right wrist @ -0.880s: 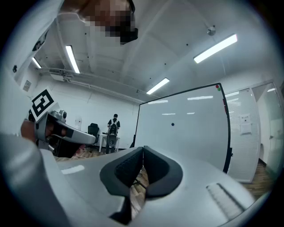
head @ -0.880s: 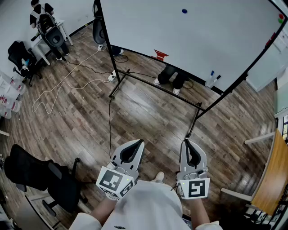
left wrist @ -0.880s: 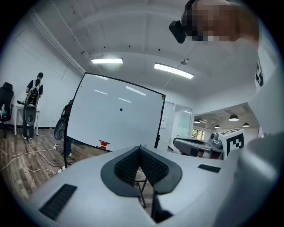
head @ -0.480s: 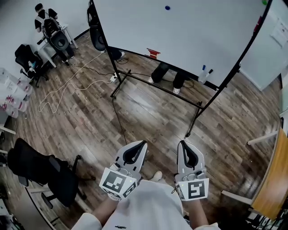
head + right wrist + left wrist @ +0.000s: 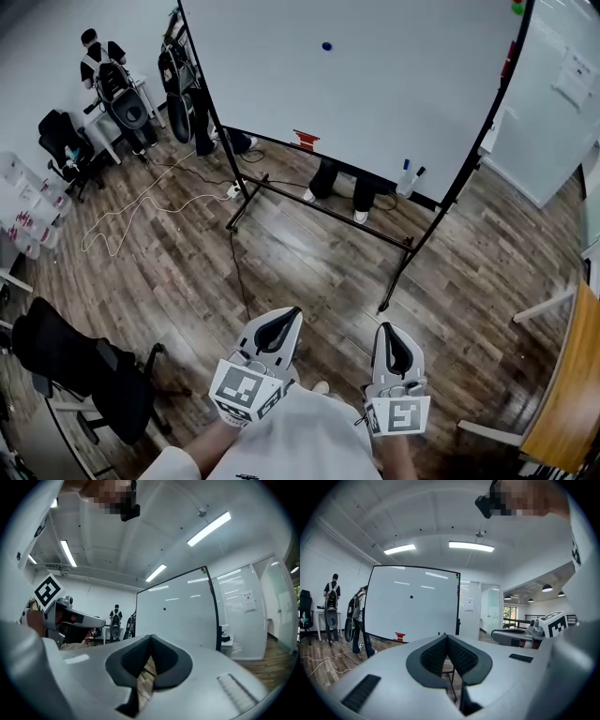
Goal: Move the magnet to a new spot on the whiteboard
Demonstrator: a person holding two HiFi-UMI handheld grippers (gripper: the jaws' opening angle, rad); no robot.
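This is an office, an open work room. Far ahead of my fingers [image 5: 272, 330] a large whiteboard [image 5: 375, 84] stands on a black frame on the wood floor [image 5: 309, 262]. Left of them is a black office chair [image 5: 56, 352]. Overhead are long ceiling lights [image 5: 471, 546], and beyond the board, glass walls [image 5: 493, 613].

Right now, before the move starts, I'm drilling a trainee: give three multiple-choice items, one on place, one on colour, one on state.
1. Where is the magnet? A on the floor; B high on the whiteboard; C between jaws.
2. The magnet's colour? A red; B blue; C yellow.
3. The left gripper's jaws? A wide apart; B shut on the magnet; C shut, empty.
Key: 1 B, a dot on the board's upper face; 2 B, blue in the head view; 3 C, they meet with nothing between.
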